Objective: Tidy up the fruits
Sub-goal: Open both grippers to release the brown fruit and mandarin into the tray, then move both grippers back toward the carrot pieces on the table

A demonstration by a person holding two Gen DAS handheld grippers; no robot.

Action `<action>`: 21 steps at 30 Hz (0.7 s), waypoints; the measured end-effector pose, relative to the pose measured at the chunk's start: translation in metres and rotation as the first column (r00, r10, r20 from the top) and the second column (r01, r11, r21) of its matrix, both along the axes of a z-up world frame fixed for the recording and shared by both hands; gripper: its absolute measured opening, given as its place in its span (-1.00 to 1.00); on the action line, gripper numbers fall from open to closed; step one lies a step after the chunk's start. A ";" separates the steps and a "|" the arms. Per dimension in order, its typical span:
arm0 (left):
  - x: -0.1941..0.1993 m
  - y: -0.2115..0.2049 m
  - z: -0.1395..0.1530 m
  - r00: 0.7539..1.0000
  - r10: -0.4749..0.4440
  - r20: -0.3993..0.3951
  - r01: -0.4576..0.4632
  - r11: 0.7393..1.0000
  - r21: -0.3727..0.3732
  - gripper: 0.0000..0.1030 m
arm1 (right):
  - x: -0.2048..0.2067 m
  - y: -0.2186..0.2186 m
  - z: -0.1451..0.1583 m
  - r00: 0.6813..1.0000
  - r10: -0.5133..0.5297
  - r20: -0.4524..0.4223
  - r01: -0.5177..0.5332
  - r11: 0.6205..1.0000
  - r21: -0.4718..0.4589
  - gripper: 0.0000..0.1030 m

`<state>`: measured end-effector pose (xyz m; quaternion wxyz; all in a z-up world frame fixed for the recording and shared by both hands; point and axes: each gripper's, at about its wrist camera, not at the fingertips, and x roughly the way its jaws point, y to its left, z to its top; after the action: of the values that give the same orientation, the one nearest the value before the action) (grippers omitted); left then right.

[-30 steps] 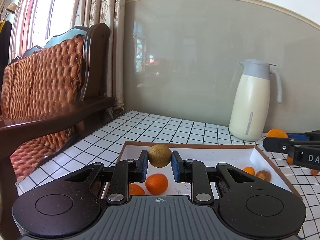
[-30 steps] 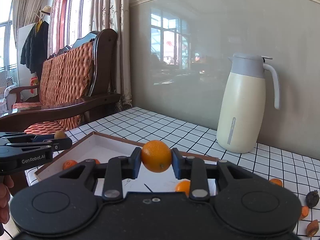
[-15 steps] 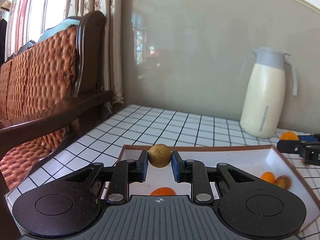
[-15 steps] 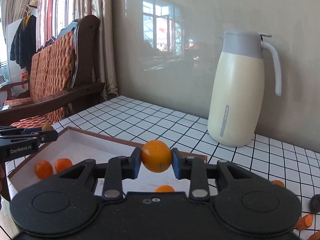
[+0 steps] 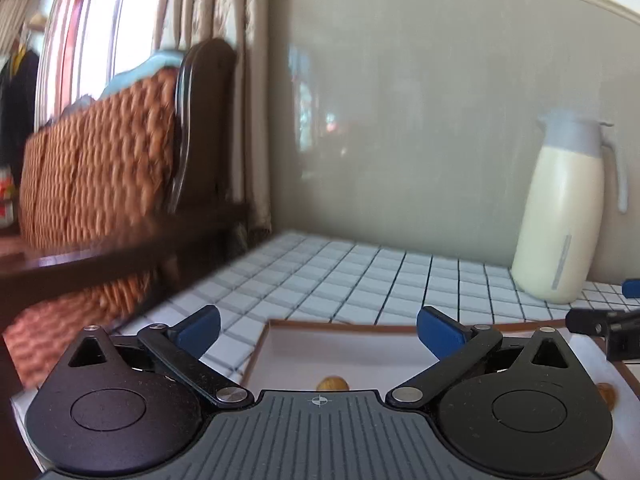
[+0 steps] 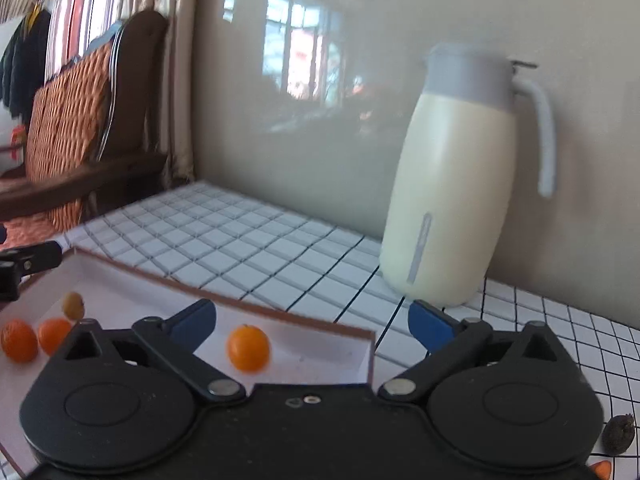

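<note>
On a white grid-tiled worktop [image 6: 256, 248] by a grey wall, a cream jug [image 6: 452, 184] stands; a wooden chair [image 5: 120, 176] sits left. White tray [image 6: 320, 352] holds a brown fruit [image 5: 332, 383] and oranges [image 6: 248, 348]. Left gripper [image 5: 318, 326] and right gripper [image 6: 312, 324] jaws opening wide, nothing between them; orange just below right gripper, blurred.

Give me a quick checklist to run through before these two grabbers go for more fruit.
1. Left gripper jaws opening, nothing between them: ok.
2. Right gripper jaws opening, orange loose: ok.
3. Orange settled in the tray: cannot tell, it is blurred.
4. Brown fruit inside the tray: ok.
5. All fruit tidied: not ok, a dark fruit lies on the tiled table.
6. Thermos jug upright: ok.
</note>
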<state>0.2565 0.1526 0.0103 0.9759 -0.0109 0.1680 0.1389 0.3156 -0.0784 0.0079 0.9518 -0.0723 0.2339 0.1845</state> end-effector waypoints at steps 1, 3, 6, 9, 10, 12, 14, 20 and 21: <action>0.000 0.000 0.001 1.000 -0.006 0.000 0.006 1.000 -0.004 1.00 | -0.001 -0.001 0.000 1.000 0.002 -0.001 -0.002 1.000 0.008 0.88; 0.002 0.000 -0.003 1.000 -0.011 -0.012 0.011 1.000 -0.012 1.00 | -0.006 -0.003 0.001 1.000 0.003 0.014 -0.004 1.000 0.026 0.88; 0.003 0.002 -0.006 0.999 -0.029 -0.035 0.029 1.000 -0.009 1.00 | -0.006 -0.002 0.002 1.000 0.017 0.007 -0.017 0.999 0.028 0.88; -0.001 0.002 -0.006 0.999 -0.029 -0.032 0.029 1.000 -0.006 1.00 | -0.006 0.001 0.004 1.000 0.026 0.000 -0.026 0.999 0.027 0.88; -0.003 0.001 -0.006 0.999 -0.024 -0.029 0.024 1.000 -0.006 1.00 | -0.005 0.002 0.006 1.000 0.025 0.000 -0.025 0.999 0.027 0.88; -0.009 -0.003 -0.005 1.000 -0.016 -0.025 0.016 1.000 -0.005 1.00 | -0.007 0.000 0.007 1.000 0.010 0.007 -0.010 1.000 0.028 0.88; -0.013 -0.005 -0.004 1.000 -0.010 -0.024 0.010 1.000 0.001 1.00 | -0.010 -0.005 0.008 1.000 0.002 0.003 -0.002 1.000 0.030 0.88; -0.030 -0.016 0.006 1.000 -0.027 0.001 0.027 1.000 0.001 1.00 | -0.034 -0.017 0.014 1.000 -0.009 0.023 0.009 1.000 0.020 0.88; -0.033 -0.018 0.008 1.000 -0.029 0.007 0.029 1.000 -0.002 1.00 | -0.039 -0.020 0.015 1.000 -0.010 0.027 0.009 1.000 0.019 0.88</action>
<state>0.2235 0.1347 0.0179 0.9783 -0.0099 0.1650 0.1247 0.2762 -0.0984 0.0226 0.9564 -0.0648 0.2197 0.1811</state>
